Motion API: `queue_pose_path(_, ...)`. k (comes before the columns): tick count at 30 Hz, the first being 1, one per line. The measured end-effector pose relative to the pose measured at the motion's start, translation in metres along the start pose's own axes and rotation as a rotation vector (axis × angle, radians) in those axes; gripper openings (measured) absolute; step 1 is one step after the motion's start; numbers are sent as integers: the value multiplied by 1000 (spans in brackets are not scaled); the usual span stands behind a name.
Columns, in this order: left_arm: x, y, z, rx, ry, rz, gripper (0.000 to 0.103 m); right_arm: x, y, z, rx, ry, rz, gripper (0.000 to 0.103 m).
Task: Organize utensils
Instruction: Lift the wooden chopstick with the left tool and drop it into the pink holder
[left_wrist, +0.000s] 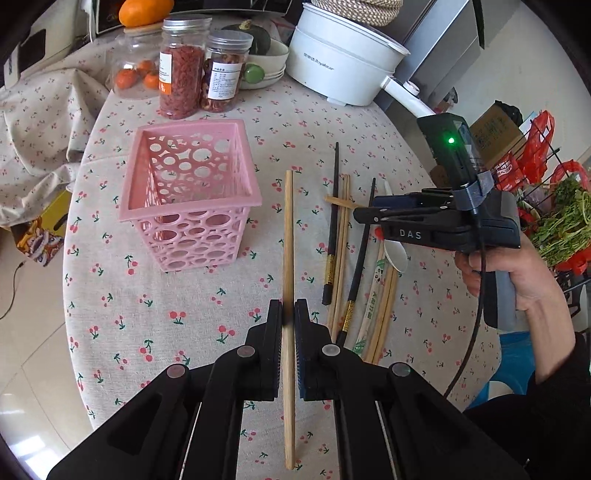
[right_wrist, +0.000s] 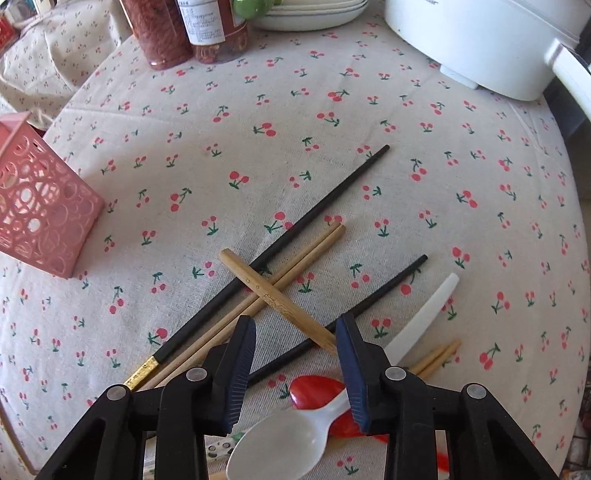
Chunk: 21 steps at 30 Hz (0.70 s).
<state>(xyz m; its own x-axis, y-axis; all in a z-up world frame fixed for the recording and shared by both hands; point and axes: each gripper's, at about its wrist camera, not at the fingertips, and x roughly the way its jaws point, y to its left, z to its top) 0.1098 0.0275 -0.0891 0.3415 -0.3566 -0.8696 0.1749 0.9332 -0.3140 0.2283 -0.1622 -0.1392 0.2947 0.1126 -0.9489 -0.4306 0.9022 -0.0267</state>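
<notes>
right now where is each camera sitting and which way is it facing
Left wrist: sits on the left hand-held gripper, looking forward across the table at the pink basket; its fingers clamp a wooden chopstick, and the right hand shows.
Right wrist: sits on the right hand-held gripper, open, looking down at loose black chopsticks and a white spoon.
Shared: basket, chopstick pile, white pot, jars.

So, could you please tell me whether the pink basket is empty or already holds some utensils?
Empty. The left wrist view looks down into the pink basket and shows only its perforated walls and floor, with no utensils inside.
</notes>
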Motion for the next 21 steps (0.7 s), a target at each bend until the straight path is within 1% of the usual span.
queue_pose_path(1,0,1,0,-5,1,-6,6,3,1,1,-8,1,-6,34)
queue_pose_path(2,-1,2,1,-11,0,-11,6,4,2,1,-20,-17,-10,30)
queue_pose_path(3,-1,3,1,-16,-3,-15,6,5,3,2,-20,-16,-4,24)
queue_pose_path(4,-3,5,2,-21,-8,-17,6,6,3,3,-15,-20,1,22)
queue_pose_path(6,-8,6,3,-24,-20,-18,6,5,6,3,-20,-33,14,8)
queue_pose_path(7,-10,7,4,-26,-30,-18,6,4,7,4,-16,-40,27,7)
queue_pose_path(9,-16,8,5,-29,-50,-16,6,-2,11,4,1,-59,47,7)
queue_pose_path(15,-36,4,4,-21,-120,-23,6,-33,21,-1,18,-136,53,7)
queue_pose_path(18,-50,0,4,-10,-171,-23,6,-56,23,-6,40,-197,57,7)
queue_pose_path(21,-68,-4,4,-1,-241,-15,6,-84,27,-14,68,-278,65,7)
